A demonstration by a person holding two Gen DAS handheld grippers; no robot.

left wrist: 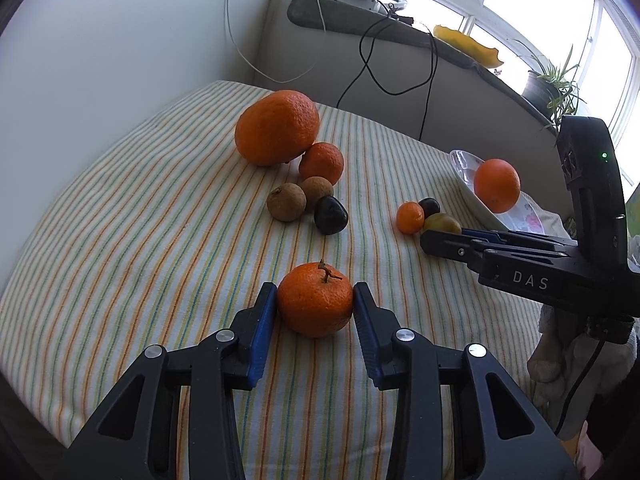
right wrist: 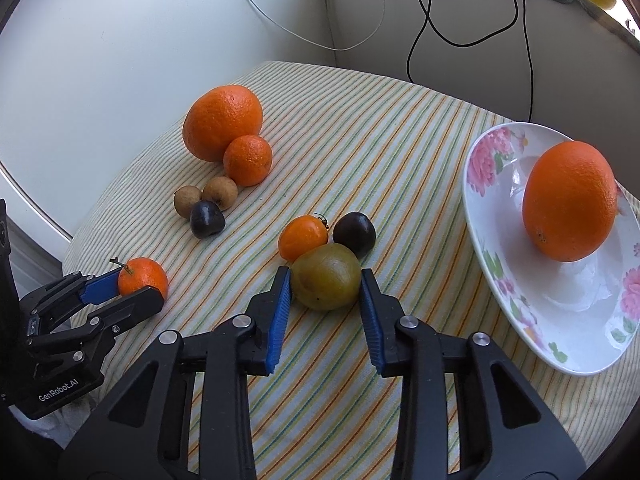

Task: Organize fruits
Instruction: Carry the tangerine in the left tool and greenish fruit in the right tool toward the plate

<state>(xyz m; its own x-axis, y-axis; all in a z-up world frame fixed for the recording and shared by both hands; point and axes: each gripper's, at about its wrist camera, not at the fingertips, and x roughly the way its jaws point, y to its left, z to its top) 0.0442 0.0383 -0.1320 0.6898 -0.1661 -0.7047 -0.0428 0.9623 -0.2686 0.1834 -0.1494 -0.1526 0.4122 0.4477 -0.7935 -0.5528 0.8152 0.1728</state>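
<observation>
**Two grips closing at once: seat both fruits before lifting**

Left wrist view: the left gripper [left wrist: 315, 304] has its blue pads against both flanks of a stemmed mandarin [left wrist: 315, 305] resting on the striped cloth [left wrist: 120, 240]. Squeeze gently and lift straight.

Right wrist view: the right gripper [right wrist: 325, 286] brackets a greenish-yellow fruit [right wrist: 326, 282], pads touching or nearly so. A small orange fruit [right wrist: 303, 237] and a dark fruit [right wrist: 354, 234] crowd it; the floral plate [right wrist: 492, 168] lies to the right, holding one orange [right wrist: 570, 200].
</observation>
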